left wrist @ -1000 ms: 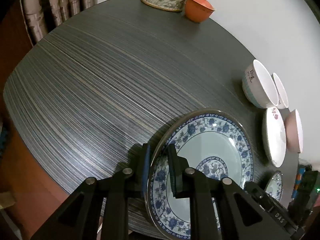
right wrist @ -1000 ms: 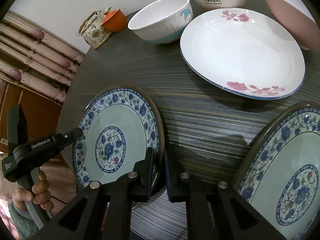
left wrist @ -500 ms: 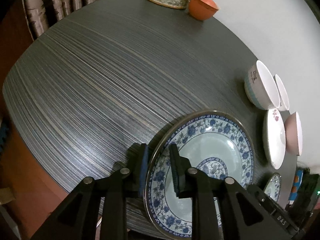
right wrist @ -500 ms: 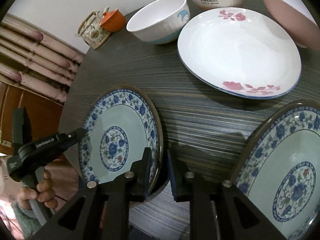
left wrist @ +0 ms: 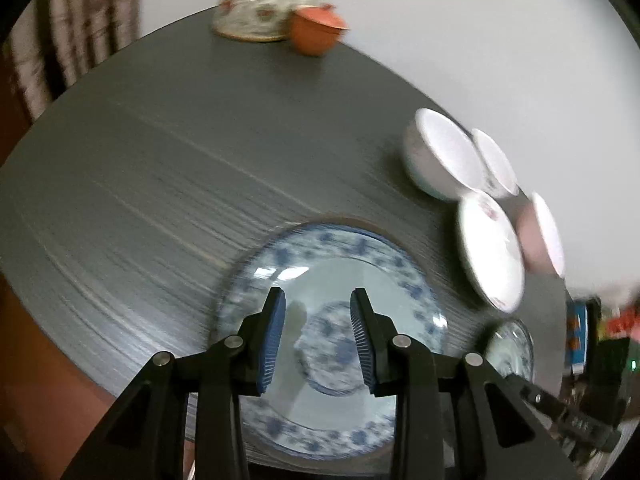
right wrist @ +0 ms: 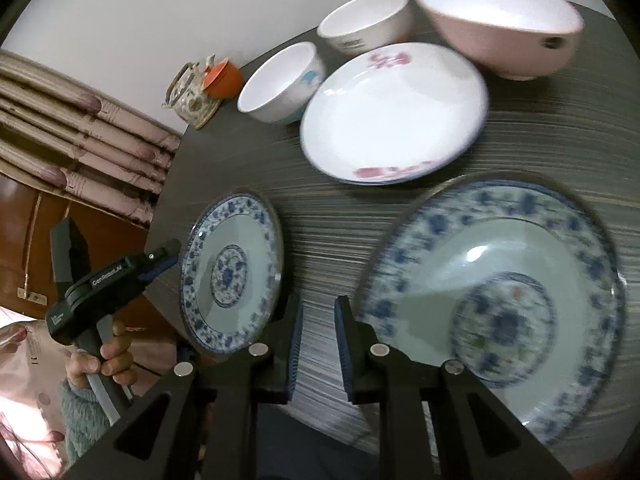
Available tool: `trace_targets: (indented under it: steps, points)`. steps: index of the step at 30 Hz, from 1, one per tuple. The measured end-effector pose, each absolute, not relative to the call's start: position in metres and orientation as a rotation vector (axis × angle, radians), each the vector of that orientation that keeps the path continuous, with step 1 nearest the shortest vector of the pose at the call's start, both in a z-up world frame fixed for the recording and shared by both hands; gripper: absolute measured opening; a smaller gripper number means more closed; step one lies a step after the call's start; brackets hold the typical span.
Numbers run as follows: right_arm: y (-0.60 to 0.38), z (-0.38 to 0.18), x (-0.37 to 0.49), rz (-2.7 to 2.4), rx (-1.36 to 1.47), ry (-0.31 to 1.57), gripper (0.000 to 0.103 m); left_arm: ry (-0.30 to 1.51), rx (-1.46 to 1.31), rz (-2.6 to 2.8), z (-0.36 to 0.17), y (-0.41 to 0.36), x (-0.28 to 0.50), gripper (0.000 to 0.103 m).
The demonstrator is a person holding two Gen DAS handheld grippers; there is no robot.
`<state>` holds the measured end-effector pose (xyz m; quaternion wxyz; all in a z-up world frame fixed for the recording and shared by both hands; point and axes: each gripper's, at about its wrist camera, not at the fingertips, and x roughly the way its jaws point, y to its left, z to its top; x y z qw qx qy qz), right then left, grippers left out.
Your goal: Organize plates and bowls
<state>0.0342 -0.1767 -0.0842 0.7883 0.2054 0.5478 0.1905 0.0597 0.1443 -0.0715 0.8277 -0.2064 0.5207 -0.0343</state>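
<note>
Left tongs (left wrist: 318, 334) hang spread apart over the middle of a blue-patterned plate (left wrist: 332, 272), nothing pinched between the pads, and that plate lies flat on the dark striped desk (left wrist: 168, 168) near its front edge. Right tongs (right wrist: 318, 346) are also parted with only bare desk showing in the gap; they sit between that same plate (right wrist: 224, 276) on the left and a second blue plate (right wrist: 500, 300) on the right, which is pretty blurry. From the right wrist view you can see the person's left hand (right wrist: 102, 360) wrapped around the other gripper's handle, aimed at the first plate's rim. Further back: a white plate with pink flowers (right wrist: 394, 112), empty, then three empty bowls behind it, a white one with a blue mark (right wrist: 280, 82), a white one with lettering (right wrist: 366, 22) and a pink bowl (right wrist: 504, 24). A teapot (right wrist: 192, 94) and an orange cup (right wrist: 222, 76) sit at the far edge.
</note>
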Motion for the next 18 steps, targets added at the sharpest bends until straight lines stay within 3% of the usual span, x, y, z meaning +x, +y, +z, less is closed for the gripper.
trace_targets:
  steps: [7, 18]
  points:
    - [-0.246, -0.085, 0.013, 0.331, 0.511, 1.138, 0.018, 1.117, -0.342, -0.19, -0.057, 0.084, 0.052, 0.03]
    - [-0.331, -0.097, -0.011, 0.241, 0.595, 1.106, 0.018, 1.244, -0.477, -0.423, -0.064, -0.006, 0.043, 0.03]
